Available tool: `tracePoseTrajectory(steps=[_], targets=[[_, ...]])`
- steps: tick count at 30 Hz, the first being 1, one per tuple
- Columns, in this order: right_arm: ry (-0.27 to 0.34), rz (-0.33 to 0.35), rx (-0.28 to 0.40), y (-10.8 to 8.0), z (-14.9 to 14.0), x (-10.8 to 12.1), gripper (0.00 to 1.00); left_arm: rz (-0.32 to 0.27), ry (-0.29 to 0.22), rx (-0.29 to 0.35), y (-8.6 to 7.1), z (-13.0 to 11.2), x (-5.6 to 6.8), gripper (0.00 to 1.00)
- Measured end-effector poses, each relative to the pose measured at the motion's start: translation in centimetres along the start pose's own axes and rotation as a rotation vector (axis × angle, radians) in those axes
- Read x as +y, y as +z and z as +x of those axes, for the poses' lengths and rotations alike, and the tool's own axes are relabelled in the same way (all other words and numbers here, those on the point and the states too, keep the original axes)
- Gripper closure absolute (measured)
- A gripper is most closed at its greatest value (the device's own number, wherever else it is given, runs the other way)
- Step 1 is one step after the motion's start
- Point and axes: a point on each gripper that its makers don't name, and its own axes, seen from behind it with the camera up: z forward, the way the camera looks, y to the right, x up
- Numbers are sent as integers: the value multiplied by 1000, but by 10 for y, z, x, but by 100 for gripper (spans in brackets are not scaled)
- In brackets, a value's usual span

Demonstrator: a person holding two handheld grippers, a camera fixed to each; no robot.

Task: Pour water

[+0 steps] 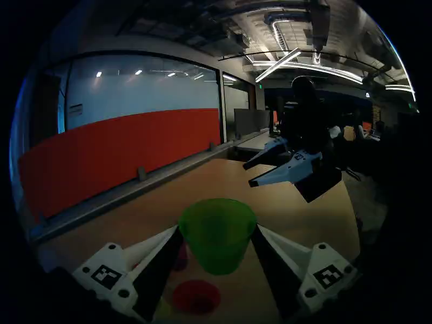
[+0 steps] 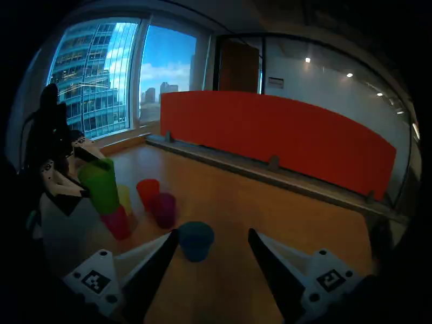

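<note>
Got the green cup [image 1: 217,243] clamped between both fingers of the left gripper [image 1: 217,229], low centre of the left gripper view, hanging clear above the table [image 1: 302,210]. Looks like smooth translucent plastic, tapered, with a round rim. Pale matte wood for the tabletop. Right under the cup at the bottom edge, a reddish cup [image 1: 196,296], plus a sliver of purple cup [image 1: 181,256] beside the left finger. Further back, right of centre, the right gripper [image 1: 249,175]: white, angular, fingers spread and gripping nothing. Flat orange-red panel [image 1: 108,151] under frosted glass across the left half. Switching to the right gripper view: same spread fingers along the bottom, dark wedge-shaped inner faces, square black-and-white tags on the white bodies, and a squat blue cup [image 2: 195,240] standing on the wood just ahead, nearer the left-hand fingertip. Extra from this angle: an orange cup [image 2: 147,191], a yellow cup [image 2: 124,198] and a pink cup [image 2: 116,221] bunched mid-left near the purple one, under the raised green one, and tall windows [image 2: 102,75] with glass towers and blue sky, upper left.
</note>
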Motion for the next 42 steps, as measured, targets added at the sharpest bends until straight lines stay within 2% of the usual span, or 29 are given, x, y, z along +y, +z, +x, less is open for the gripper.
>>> tracePoseTrajectory(steps=[8, 13, 24, 42], targets=[[-9, 19, -21, 9, -8, -5, 1, 44, -17, 55, -22, 14, -14, 12], [-9, 32, -36, 15, -14, -8, 0, 65, -18, 79, -32, 18, -19, 12], [-19, 66, -66, 31, -22, -19, 0, 102, -21, 106, -48, 19, -27, 12], [-17, 113, -148, 71, -56, -31, 0, 149, -23, 123, -72, 18, -39, 12]])
